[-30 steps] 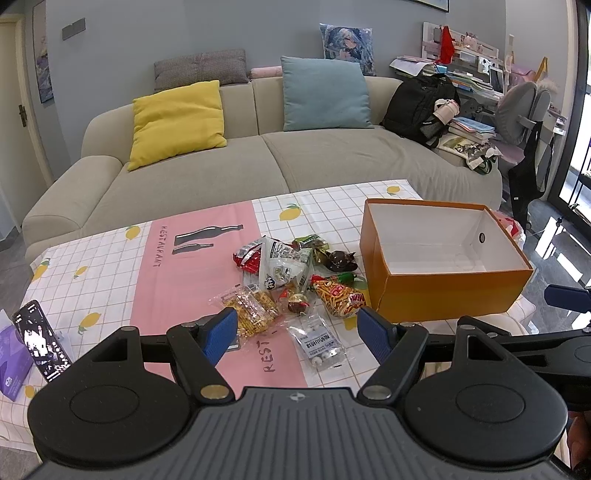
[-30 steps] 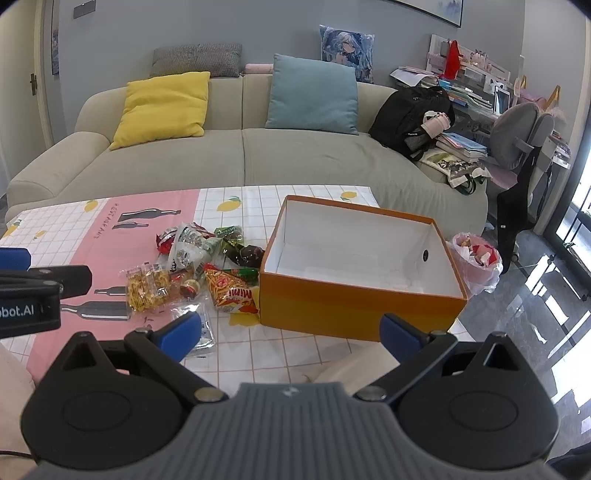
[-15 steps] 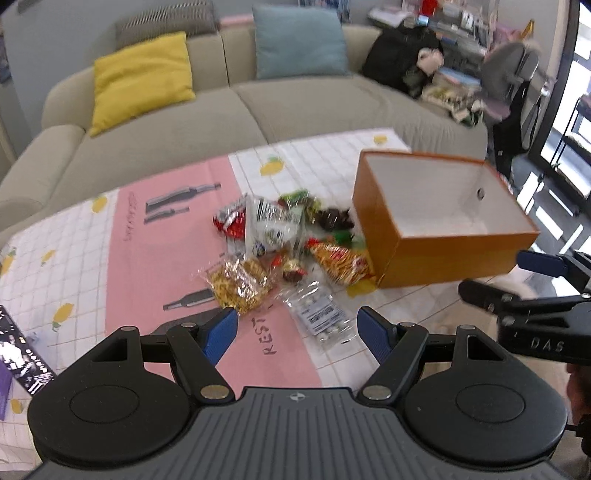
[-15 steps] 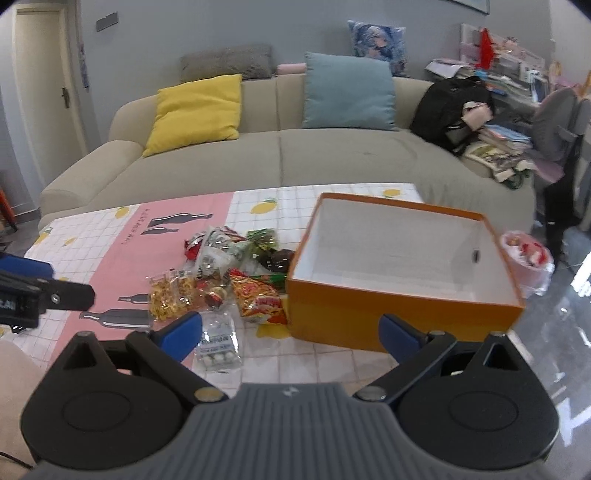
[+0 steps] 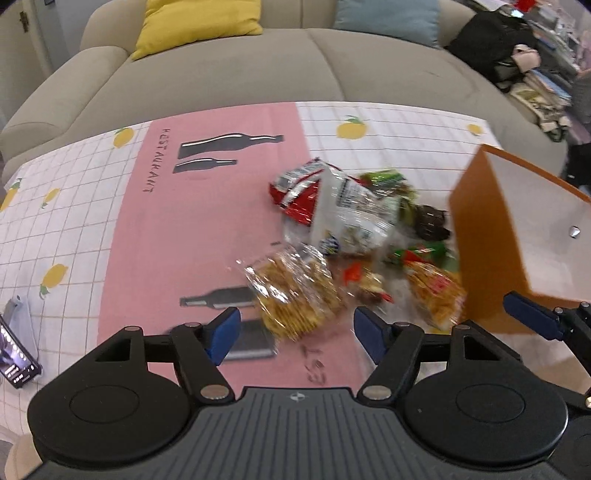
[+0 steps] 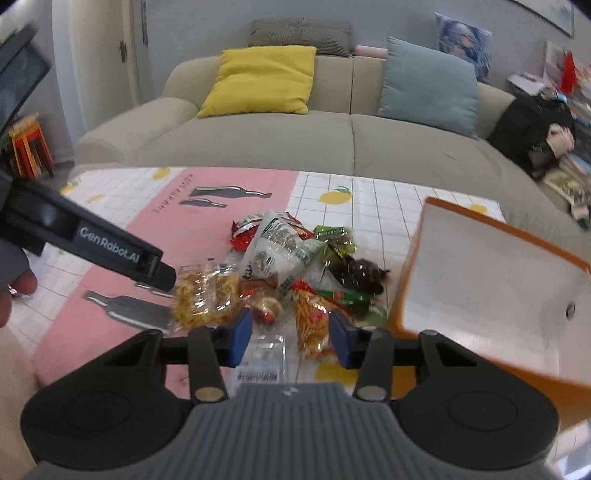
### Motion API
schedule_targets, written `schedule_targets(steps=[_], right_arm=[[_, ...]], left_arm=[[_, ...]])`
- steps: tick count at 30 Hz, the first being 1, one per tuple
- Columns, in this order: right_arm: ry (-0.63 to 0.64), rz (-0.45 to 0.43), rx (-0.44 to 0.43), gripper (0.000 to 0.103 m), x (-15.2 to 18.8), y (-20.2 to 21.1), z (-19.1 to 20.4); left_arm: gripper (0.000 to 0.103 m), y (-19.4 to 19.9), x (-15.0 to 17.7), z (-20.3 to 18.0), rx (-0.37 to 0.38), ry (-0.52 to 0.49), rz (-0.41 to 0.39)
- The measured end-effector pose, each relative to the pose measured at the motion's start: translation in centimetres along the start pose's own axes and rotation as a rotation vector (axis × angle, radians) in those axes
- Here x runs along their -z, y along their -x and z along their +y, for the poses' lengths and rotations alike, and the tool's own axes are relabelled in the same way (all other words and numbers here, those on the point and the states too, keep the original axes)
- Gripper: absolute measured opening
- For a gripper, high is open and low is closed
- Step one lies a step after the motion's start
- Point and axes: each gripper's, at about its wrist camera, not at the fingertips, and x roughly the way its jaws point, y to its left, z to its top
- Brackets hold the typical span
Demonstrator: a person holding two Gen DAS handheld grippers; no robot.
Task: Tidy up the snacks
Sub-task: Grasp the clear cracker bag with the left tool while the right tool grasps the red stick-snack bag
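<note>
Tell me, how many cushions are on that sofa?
4: a yellow cushion on the left, a teal cushion right of it, a grey cushion and a printed cushion along the backrest. Others may be hidden.

Right hand-held gripper (image 6: 291,341), its jaws partly apart and just narrowed with nothing pressed between them, is seen above a clear packet (image 6: 264,356) on the table (image 6: 373,192). A snack pile (image 6: 295,266) lies beside an orange box (image 6: 491,280). The left hand-held gripper (image 6: 162,275) is seen near a yellow-filled packet (image 6: 205,295).
</note>
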Motion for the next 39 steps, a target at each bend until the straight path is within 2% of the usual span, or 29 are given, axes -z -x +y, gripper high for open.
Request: schedule_targets(steps=[5, 9, 16, 19, 25, 33, 35, 39], right_arm=[[0.152, 0.051, 0.153, 0.044, 0.6, -4.8, 1.5], [0.187, 0.070, 0.205, 0.044, 1.6, -6.4, 1.7], [0.342, 0.032, 0.320, 0.048, 3.2, -8.0, 3.2], [0.378, 0.032, 0.334, 0.050, 3.7, -8.5, 3.5], [0.377, 0.060, 0.313, 0.050, 4.4, -9.4, 3.6], [0.307, 0.051, 0.274, 0.041, 4.2, -9.3, 3.3], [0.310, 0.045, 0.271, 0.035, 4.2, -9.3, 3.4], [0.283, 0.038, 0.255, 0.033, 3.9, -9.3, 3.1]], left_arm=[[0.085, -3.5, -0.7, 1.0, -0.008, 0.055, 0.030], [0.084, -6.2, -0.6, 1.2, -0.036, 0.074, 0.069], [0.085, -9.1, -0.5, 0.9, -0.041, 0.075, 0.101], [0.092, -9.8, -0.4, 1.0, -0.037, 0.089, 0.106], [0.097, -10.7, -0.5, 1.4, 0.002, 0.134, 0.114], [0.098, -12.1, -0.3, 2.0, 0.073, 0.227, 0.131], [0.100, -12.4, -0.4, 1.7, 0.062, 0.220, 0.124], [0.100, -12.5, -0.3, 0.9, 0.038, 0.174, 0.112]])
